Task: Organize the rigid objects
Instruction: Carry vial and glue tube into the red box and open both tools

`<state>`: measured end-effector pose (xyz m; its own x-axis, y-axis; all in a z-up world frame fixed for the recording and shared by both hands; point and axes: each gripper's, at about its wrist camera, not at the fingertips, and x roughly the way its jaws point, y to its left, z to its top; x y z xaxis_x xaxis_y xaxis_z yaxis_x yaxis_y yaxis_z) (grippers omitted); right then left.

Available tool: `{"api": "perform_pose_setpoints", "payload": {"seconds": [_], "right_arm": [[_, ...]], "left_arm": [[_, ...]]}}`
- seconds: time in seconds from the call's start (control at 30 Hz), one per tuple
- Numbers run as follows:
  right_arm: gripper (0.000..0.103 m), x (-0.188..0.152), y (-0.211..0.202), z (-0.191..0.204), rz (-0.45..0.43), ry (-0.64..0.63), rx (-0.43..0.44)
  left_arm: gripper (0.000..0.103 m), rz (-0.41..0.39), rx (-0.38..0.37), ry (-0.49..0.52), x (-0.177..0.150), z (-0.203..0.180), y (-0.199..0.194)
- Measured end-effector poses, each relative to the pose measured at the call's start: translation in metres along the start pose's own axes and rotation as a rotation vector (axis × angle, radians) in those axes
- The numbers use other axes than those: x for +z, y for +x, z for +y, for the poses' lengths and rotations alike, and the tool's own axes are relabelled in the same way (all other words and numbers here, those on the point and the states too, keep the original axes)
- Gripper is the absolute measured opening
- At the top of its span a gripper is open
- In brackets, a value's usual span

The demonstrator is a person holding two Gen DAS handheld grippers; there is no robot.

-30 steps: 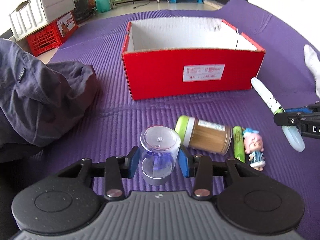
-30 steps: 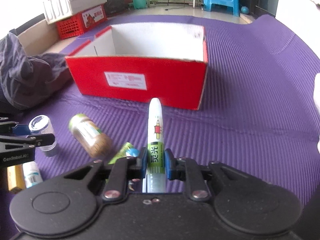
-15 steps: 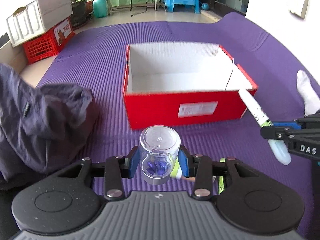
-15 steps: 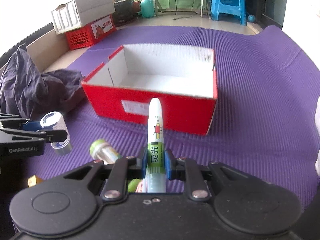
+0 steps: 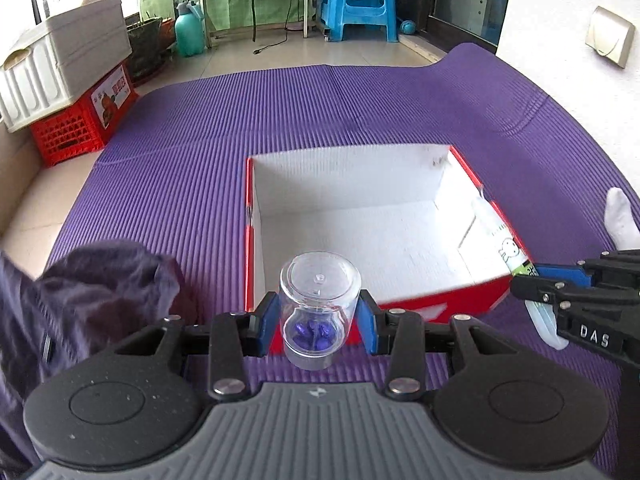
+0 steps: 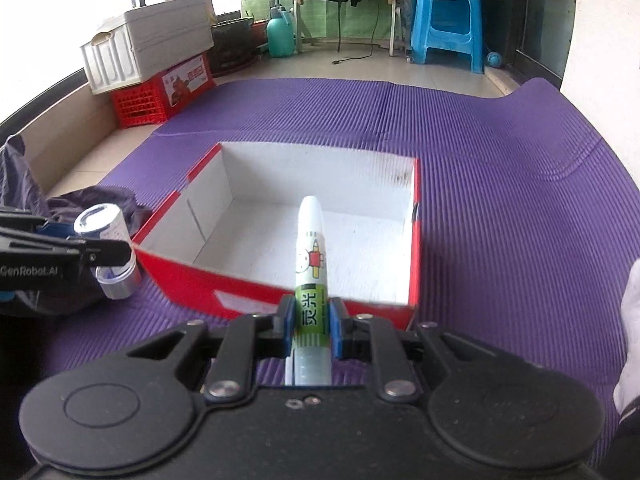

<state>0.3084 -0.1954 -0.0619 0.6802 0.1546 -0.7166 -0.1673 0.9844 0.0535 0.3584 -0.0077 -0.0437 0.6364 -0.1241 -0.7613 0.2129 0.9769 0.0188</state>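
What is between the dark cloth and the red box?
Only bare purple mat separates the dark cloth and the red box; the left wrist view shows it.

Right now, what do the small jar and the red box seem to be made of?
Small jar: clear glossy plastic, probably; blue pieces show through its wall. Red box: cardboard, red outside, matt white inside; thin walls with folded flaps.

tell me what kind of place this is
Probably a room in a home, perhaps by a balcony: a purple floor mat on tiled floor, a blue plastic stool, a spray bottle and a storage bin stacked on a red crate.
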Motion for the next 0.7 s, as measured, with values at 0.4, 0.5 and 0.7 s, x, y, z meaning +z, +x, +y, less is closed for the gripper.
{"api": "perform_pose_setpoints", "payload": {"seconds": [0.4,0.5,0.7], "right_arm": [[0.017,0.038,0.053,-0.006,0.018,0.006,-0.066],[0.017,0.05,0.07,-0.005,0.03,0.008,-0.071],[0.017,0.053,0.113,-0.002,0.095,-0.002,-0.097]], "left_arm": [[0.04,0.001,0.016,-0.016,0.055,0.002,0.054],[0.04,0.022,0.03,-0.019,0.059,0.002,0.072],[0.04,0.107,0.016,-0.033,0.058,0.004,0.112]]}}
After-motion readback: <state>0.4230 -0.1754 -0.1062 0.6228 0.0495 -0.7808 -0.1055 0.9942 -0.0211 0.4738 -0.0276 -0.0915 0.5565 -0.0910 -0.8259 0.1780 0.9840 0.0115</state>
